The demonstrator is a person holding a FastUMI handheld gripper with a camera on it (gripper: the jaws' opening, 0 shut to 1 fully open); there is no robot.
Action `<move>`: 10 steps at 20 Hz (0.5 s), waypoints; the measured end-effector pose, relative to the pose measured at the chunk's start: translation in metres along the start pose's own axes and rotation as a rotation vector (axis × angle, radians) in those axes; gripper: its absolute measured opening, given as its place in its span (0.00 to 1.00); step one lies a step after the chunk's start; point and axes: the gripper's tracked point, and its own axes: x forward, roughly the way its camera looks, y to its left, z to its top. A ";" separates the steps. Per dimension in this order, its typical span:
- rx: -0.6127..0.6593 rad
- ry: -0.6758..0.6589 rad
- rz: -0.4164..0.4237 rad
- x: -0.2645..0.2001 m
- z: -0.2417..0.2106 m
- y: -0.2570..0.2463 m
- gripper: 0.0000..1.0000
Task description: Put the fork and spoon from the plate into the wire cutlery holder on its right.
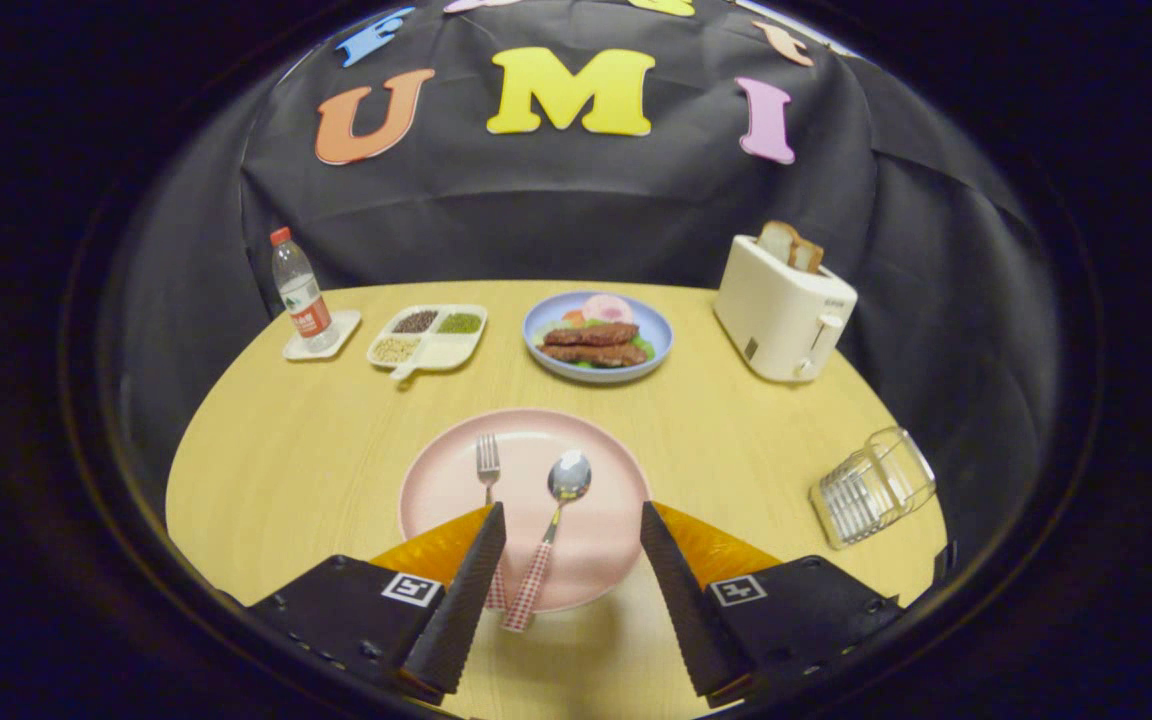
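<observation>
The gripper (pixel 571 520) is up over the near edge of a round table (pixel 296 460). Its two fingers (pixel 476 570) are spread wide apart and they hold nothing.

The table top is light yellow wood with thin lines running across it. It looks smooth and clean.

Just ahead of the fingers sits a pink plate (pixel 446 480). A fork (pixel 488 468) and a spoon (pixel 558 520) lie on it side by side. The fork is on the left, and its handle goes under the left finger. The spoon lies in the gap between the two fingers. Its round bowl points away and its red checked handle sticks out over the near rim of the plate.

Off to the right, near the table's edge, is the wire cutlery holder (pixel 874 487). It lies tipped on its side, well apart from the plate.

Farther back in the middle is a blue plate (pixel 546 315) with meat and greens on it. To its left is a white tray (pixel 456 350) with little boxes of beans and seeds. Left of that, a water bottle (pixel 300 292) with a red cap stands on a small white coaster (pixel 336 340). At the back right is a white toaster (pixel 781 310) with bread (pixel 790 246) poking out of the top.

Behind the table hangs a black cloth wall (pixel 576 210) with soft folds in it.
</observation>
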 end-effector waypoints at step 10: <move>0.087 0.192 -0.004 0.047 -0.036 0.011 0.29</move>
